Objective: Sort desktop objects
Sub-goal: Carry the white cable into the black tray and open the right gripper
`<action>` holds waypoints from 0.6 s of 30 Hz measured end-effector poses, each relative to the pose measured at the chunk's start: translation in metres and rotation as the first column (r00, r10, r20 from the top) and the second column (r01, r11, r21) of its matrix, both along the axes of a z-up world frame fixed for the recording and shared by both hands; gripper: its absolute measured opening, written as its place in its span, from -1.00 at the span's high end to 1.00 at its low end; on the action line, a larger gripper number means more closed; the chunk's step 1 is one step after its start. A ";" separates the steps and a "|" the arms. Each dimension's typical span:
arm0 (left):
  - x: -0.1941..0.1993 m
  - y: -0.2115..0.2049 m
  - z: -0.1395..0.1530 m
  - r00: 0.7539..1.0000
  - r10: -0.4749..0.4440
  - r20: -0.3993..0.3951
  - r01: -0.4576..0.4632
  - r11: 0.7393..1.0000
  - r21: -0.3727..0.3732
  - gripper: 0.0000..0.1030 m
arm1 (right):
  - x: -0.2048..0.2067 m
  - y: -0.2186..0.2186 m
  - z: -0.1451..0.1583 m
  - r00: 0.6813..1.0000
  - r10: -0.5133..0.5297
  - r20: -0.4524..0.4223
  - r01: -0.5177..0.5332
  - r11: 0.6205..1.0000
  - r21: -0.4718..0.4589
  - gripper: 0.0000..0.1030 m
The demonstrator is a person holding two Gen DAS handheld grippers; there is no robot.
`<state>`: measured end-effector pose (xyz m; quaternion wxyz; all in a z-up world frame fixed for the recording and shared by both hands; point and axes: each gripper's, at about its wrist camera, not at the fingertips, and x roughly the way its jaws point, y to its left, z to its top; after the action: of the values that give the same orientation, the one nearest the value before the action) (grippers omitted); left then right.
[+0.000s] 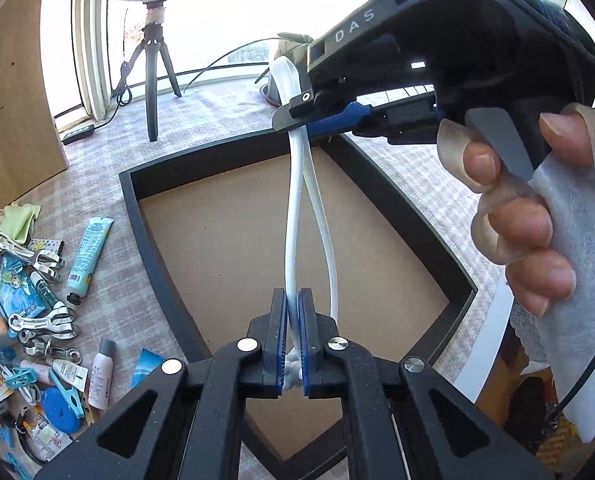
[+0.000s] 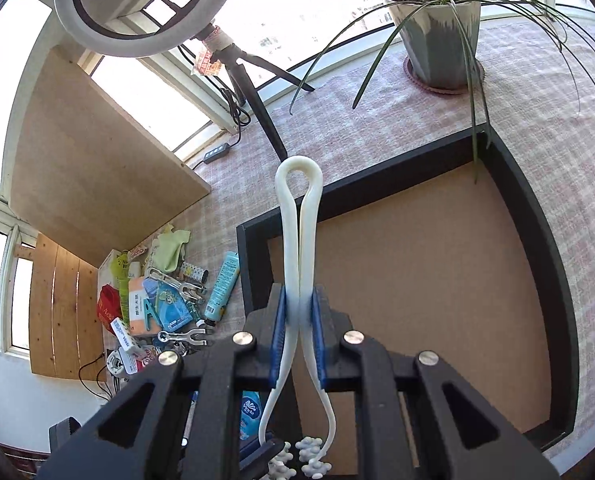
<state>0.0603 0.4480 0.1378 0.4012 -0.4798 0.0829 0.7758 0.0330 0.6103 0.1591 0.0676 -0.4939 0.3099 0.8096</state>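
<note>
1. Both sets of jaws are clamped on the same thing: the left gripper (image 1: 293,344) pinches one arm of the white roller massager (image 1: 303,216) low down near its knobbly wheels, and the right gripper (image 2: 299,328) squeezes both arms together higher up.

2. Seen from the left wrist, the right gripper (image 1: 297,114) crosses in from two o'clock and bites the two white arms near the looped top, with the person's right hand (image 1: 537,216) wrapped round its handle at three o'clock.

3. The massager hangs stretched between the two tools, up in the air over the black-framed tray (image 1: 165,280). It touches nothing but the pads.

4. From the right wrist, the loop of the massager (image 2: 299,216) stands up at twelve o'clock, and its spiky white rollers (image 2: 309,456) dangle at six o'clock, below the jaws.

5. The tray (image 2: 537,216) shows a bare brown floor beneath the massager.

6. Over at nine o'clock in the right view lies the clutter pile (image 2: 157,300) on the checked cloth: a teal tube (image 2: 222,284), metal clips and packets, all well apart from the grippers.

7. A potted plant (image 2: 437,28) sits at one o'clock, beyond the tray's far corner.

8. A ring light on a tripod (image 2: 145,8) stands at eleven o'clock.
</note>
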 end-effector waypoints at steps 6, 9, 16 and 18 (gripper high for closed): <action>-0.001 0.037 0.008 0.999 -0.038 -0.039 0.035 0.997 -0.062 0.83 | 0.001 0.027 0.009 0.999 -0.007 0.034 0.005 0.997 0.081 0.74; -0.002 0.036 0.012 0.997 -0.022 -0.077 0.015 0.996 -0.090 0.10 | 0.000 0.028 0.011 0.998 0.019 0.053 -0.026 0.988 0.153 0.49; -0.024 -0.012 0.009 0.993 0.074 -0.095 -0.086 0.987 -0.137 0.10 | -0.008 -0.001 0.006 0.994 0.106 0.022 -0.108 0.982 0.155 0.37; -0.031 -0.033 0.002 0.989 0.107 -0.106 -0.124 0.979 -0.163 0.10 | -0.013 -0.017 0.004 0.988 0.153 0.013 -0.154 0.977 0.150 0.37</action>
<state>0.0288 0.4148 0.1402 0.3088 -0.4781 0.1398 0.8103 0.0202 0.5932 0.1631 0.0422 -0.5106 0.2088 0.8330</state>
